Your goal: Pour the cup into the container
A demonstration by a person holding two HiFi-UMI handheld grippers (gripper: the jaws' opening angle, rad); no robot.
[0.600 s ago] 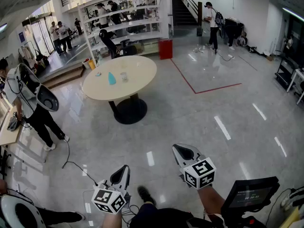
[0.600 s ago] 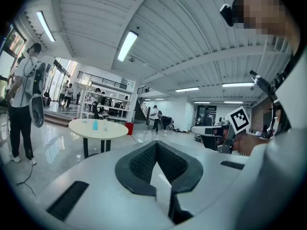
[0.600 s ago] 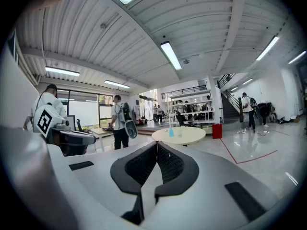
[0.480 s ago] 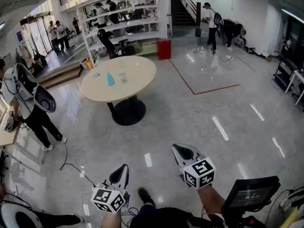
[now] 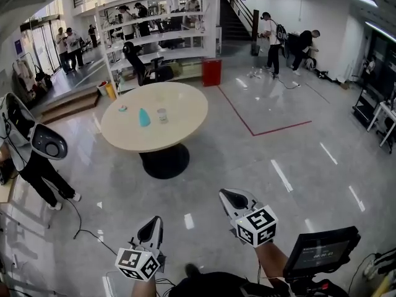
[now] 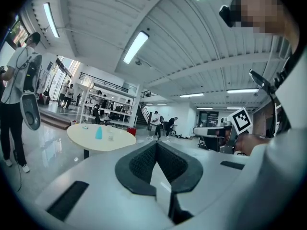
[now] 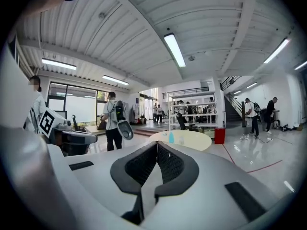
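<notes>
Between the clenched jaws of the left gripper (image 5: 151, 226) and right gripper (image 5: 229, 197) nothing is being held. At eleven o'clock, well apart, the cup (image 5: 162, 114) is sitting beside the blue container (image 5: 144, 117) on the table (image 5: 189, 119), and could be toppled by unopened jaws.

A red bin (image 5: 211, 72) stands by white shelves (image 5: 162, 37); stairs (image 5: 233, 18) rise behind; a red line (image 5: 246, 117) marks the glossy floor (image 5: 297, 147); people (image 5: 270, 39) stand about.

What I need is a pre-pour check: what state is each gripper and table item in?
Left gripper: shut, empty.
Right gripper: shut, empty.
Blue vessel: upright on the round table, untouched.
Clear vessel: upright beside it, contents too small to tell.
</notes>
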